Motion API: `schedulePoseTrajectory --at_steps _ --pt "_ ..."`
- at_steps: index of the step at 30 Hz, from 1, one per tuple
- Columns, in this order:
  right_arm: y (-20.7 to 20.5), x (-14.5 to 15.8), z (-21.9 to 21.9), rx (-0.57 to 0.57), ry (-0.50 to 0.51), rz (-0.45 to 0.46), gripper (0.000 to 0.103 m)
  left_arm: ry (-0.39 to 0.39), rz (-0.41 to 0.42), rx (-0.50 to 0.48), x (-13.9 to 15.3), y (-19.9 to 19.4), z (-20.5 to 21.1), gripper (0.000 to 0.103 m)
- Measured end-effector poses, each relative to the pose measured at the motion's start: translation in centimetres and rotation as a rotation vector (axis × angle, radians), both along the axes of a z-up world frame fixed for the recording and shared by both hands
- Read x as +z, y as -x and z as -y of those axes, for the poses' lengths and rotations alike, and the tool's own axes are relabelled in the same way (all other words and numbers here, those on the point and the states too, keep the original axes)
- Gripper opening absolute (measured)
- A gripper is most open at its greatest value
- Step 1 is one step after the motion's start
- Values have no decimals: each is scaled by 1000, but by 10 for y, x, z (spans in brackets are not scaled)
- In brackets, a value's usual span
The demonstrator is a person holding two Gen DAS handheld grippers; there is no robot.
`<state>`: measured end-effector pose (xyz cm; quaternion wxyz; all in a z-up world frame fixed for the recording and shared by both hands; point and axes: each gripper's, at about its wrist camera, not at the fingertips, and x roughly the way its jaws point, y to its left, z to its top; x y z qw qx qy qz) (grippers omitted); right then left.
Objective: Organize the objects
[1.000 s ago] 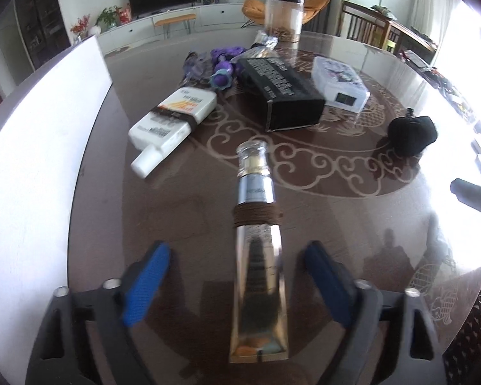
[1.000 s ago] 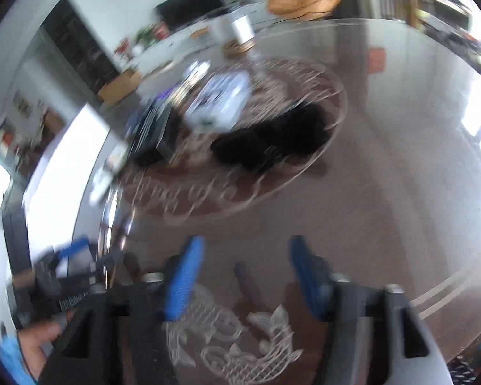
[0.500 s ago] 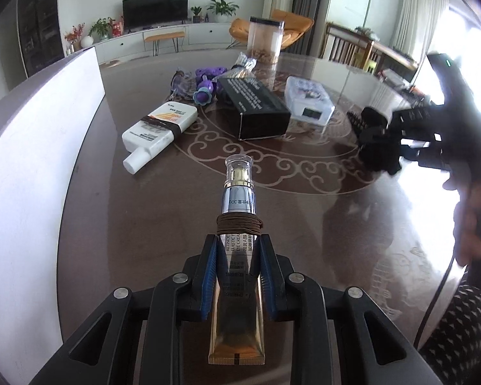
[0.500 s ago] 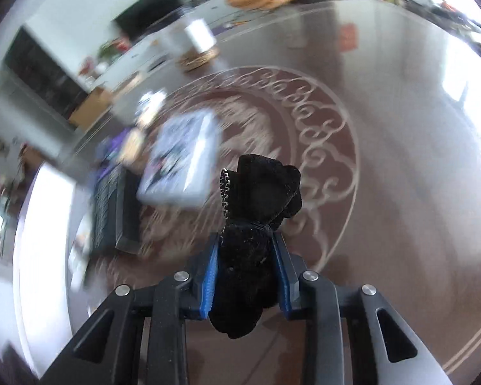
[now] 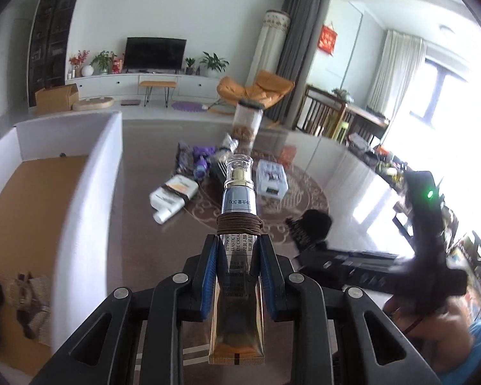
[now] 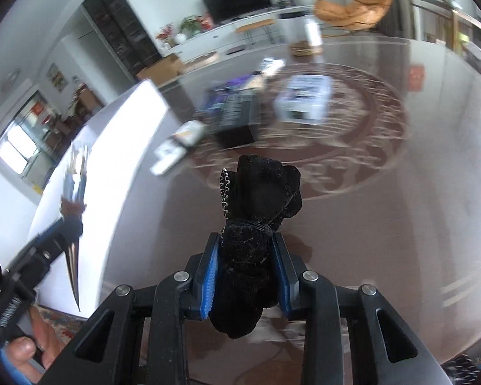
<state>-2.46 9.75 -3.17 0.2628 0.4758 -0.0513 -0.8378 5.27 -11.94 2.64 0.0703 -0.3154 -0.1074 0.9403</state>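
Both claws have snapped closed and lifted off the table [image 5: 150,256]: left claw [image 5: 239,269] pinches the cream tube [image 5: 239,224], cap pointing far, long axis along its fingers; right claw [image 6: 245,276] clamps the black plush toy [image 6: 256,224].

Each fisheye camera sits just behind its own tongs, looking forward and downward along them over the dark patterned counter [image 5: 138,224]. The left view also looks into the white box [image 5: 89,199] close on its left. Both views share that box, the counter and the far television [image 6: 237,0].
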Motion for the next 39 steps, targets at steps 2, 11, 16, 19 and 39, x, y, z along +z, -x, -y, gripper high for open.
schedulePoseTrajectory --at_steps 2,11,16,19,39 --pt "-9 14 24 51 7 -30 32 -11 -27 35 21 -10 21 25" --pt "-33 103 171 338 99 -127 32 29 -3 321 52 -33 153 25" --pt "-49 105 255 476 73 -128 32 50 147 484 24 -37 224 25" --pt "-59 85 292 527 25 -96 34 12 300 568 -5 -32 262 27" --pt "-30 42 150 122 -137 -376 103 84 160 375 8 1 153 88"
